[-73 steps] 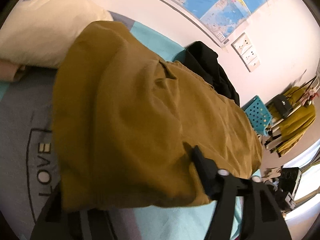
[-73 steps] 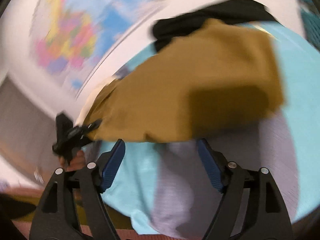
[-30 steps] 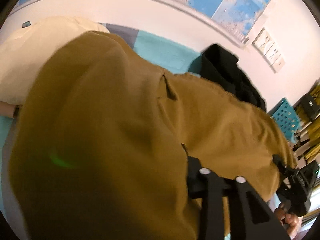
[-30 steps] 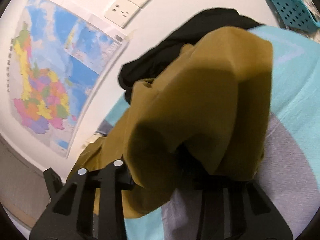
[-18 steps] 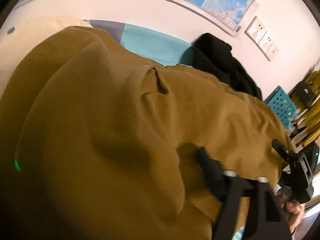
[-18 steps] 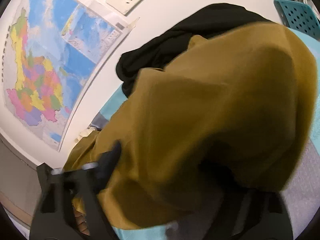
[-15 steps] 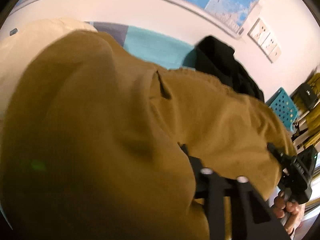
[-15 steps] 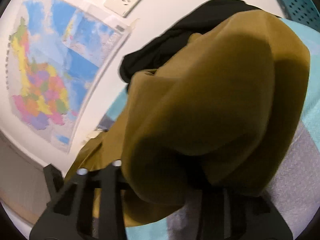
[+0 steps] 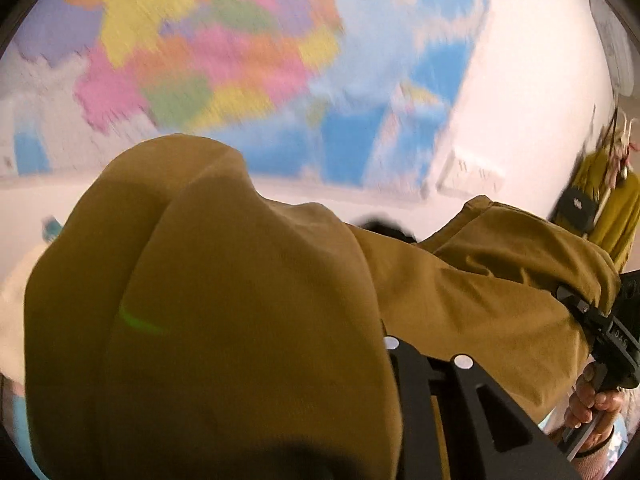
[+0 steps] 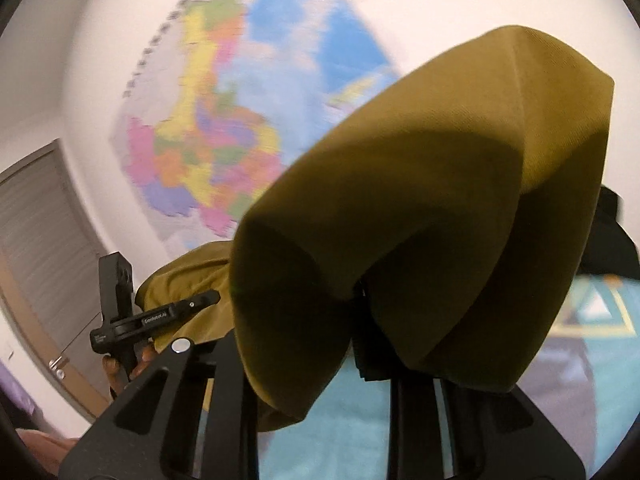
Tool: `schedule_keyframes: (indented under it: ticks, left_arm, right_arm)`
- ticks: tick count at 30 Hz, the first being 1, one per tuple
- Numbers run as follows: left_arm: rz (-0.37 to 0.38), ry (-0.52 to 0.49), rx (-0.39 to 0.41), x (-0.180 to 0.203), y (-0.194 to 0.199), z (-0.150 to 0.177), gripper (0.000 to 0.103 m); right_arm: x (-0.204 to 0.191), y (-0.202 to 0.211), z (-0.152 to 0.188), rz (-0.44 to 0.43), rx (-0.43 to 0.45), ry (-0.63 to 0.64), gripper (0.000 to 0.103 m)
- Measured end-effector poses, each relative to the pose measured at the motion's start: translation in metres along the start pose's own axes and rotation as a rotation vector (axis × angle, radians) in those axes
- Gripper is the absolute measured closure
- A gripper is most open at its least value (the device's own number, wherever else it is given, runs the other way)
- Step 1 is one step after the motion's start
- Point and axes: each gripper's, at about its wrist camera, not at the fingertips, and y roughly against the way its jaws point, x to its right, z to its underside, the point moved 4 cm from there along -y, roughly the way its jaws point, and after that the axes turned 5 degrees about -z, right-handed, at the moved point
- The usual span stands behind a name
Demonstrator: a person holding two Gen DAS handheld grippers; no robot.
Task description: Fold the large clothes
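Observation:
A large mustard-brown garment (image 9: 248, 312) hangs lifted between my two grippers and drapes over both cameras. My left gripper (image 9: 376, 344) is shut on one end of it; the cloth hides its fingertips. My right gripper (image 10: 360, 320) is shut on the other end (image 10: 420, 208), which bulges over its fingers. The right gripper shows at the right edge of the left wrist view (image 9: 600, 332). The left gripper shows at the lower left of the right wrist view (image 10: 156, 316).
A coloured wall map (image 9: 224, 52) fills the wall behind, also in the right wrist view (image 10: 216, 128). A black garment (image 10: 612, 236) lies on the teal and grey bedspread (image 10: 592, 352). A grey door (image 10: 36, 248) is at left. Wall sockets (image 9: 472, 172) and hanging clothes (image 9: 612, 204) are at right.
Both grippers have lifted the garment up off the bed and tilted upward; the views now face the wall map instead of the bed.

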Motion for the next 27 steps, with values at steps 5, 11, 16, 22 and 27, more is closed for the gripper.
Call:
schedule_keyframes:
  ticks: [5,11,16,22,27]
  left_arm:
    - [-0.146,-0.003,0.152,-0.071,0.045,-0.054,0.084]
    - [-0.376,0.057,0.245,-0.187,0.056,-0.097,0.084]
    - [-0.532,0.162,0.219,-0.301,0.034,-0.085,0.083]
    - [-0.629,0.341,-0.038,-0.409,-0.036,0.006,0.081]
    - [-0.583,0.398,-0.032,-0.427,-0.030,0.027,0.071]
  right_arm:
    - [-0.054,-0.078,-0.029,-0.147,0.016,0.081,0.080]
    - [-0.114,-0.200,-0.029,-0.294,-0.010,0.115,0.080]
    - [-0.144,-0.298,0.032,-0.379,-0.144,0.076,0.080]
    - [-0.129,-0.363,0.156,-0.335,-0.493,0.036,0.063]
    - [-0.109,-0.320,0.147,-0.368,-0.528,0.017,0.044]
